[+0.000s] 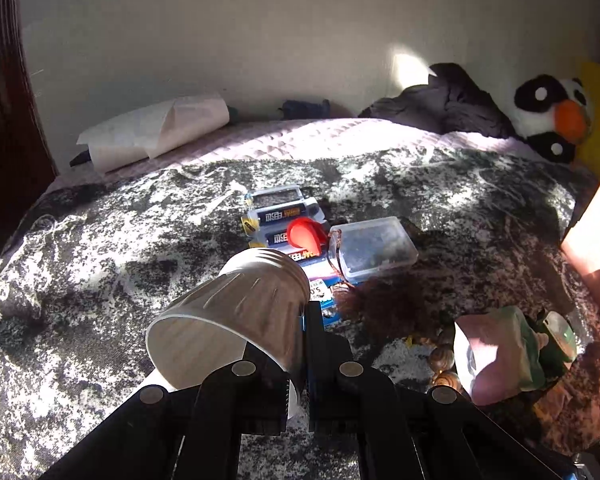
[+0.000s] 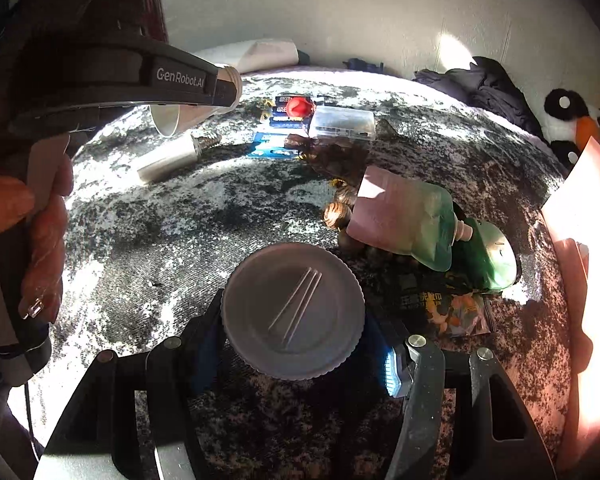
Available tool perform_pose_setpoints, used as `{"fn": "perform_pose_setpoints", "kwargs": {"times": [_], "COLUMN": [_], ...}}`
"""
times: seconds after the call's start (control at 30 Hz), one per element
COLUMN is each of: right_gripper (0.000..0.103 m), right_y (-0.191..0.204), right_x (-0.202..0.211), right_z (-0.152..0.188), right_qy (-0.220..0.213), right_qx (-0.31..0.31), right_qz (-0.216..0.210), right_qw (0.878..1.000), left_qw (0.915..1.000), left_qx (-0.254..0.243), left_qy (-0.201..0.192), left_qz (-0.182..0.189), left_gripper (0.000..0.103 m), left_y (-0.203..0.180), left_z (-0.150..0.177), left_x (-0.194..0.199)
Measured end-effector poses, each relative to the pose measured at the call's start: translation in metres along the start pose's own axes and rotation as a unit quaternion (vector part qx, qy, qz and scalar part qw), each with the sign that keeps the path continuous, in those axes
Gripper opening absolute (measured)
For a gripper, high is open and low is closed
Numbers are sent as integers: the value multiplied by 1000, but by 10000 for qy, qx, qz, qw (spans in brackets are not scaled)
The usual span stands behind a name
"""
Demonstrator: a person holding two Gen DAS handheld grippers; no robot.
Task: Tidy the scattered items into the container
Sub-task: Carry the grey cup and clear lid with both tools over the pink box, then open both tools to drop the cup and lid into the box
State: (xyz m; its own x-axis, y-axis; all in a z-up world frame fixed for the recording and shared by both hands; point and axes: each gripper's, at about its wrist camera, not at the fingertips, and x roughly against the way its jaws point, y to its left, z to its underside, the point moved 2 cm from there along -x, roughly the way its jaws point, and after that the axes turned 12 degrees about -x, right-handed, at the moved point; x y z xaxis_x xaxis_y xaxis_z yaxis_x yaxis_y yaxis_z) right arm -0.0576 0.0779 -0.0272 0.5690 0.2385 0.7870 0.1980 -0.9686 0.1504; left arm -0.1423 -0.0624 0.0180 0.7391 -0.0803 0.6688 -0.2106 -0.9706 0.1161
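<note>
My left gripper (image 1: pixel 298 364) is shut on the wall of a white plastic jar (image 1: pixel 236 316), held above the bed on its side with its threaded neck pointing away; the jar also shows in the right wrist view (image 2: pixel 188 114). My right gripper (image 2: pixel 296 344) is shut on the round grey ribbed lid (image 2: pixel 294 310), held flat-face toward the camera. On the bed lie battery packs (image 1: pixel 278 216) with a red piece (image 1: pixel 306 234) on them, a clear lidded box (image 1: pixel 374 248), a silver LED bulb (image 2: pixel 176 156), wooden beads (image 1: pixel 444 364) and a pink-green pouch (image 2: pixel 408 224).
A pink cardboard box (image 2: pixel 580 240) stands at the right edge of the bed. A dark snack packet (image 2: pixel 440 308) lies by the pouch. At the far side are rolled paper (image 1: pixel 156 130), dark clothes (image 1: pixel 444 102) and a penguin plush (image 1: pixel 552 114). The wall runs behind.
</note>
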Motion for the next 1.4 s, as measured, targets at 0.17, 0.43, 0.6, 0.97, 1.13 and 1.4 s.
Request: {"fn": "perform_pose_setpoints", "kwargs": {"times": [0.17,0.43,0.6,0.97,1.13,1.4], "right_gripper": [65,65,65,65,65,65], "right_y": [10,28,27,-82,-167,-281], "right_x": [23,78,124,242,290,322], "right_z": [5,18,31,24,20,19], "right_qy": [-130,-475,-737,-1800,-2317,-2632], "right_qx": [84,335,426,-300,-1047,-1917], "right_qz": [-152,-442,-646,-333,171,904], "right_qw": [9998,9973,9943,9826,9670,9412], "left_qw": [9999,9996,9990,9924,9825,9600], "left_qx": [152,26,-116,-632,-1118,-1948], "left_qy": [-55,-254,-418,-912,-1112,-1139], "left_qz": [-53,-122,-66,528,995,1656], "left_gripper": [2,2,2,2,2,2], "left_y": [3,-10,-23,-103,-173,-284], "left_z": [8,19,24,-9,-45,-104], "left_x": [32,91,127,182,191,189]}}
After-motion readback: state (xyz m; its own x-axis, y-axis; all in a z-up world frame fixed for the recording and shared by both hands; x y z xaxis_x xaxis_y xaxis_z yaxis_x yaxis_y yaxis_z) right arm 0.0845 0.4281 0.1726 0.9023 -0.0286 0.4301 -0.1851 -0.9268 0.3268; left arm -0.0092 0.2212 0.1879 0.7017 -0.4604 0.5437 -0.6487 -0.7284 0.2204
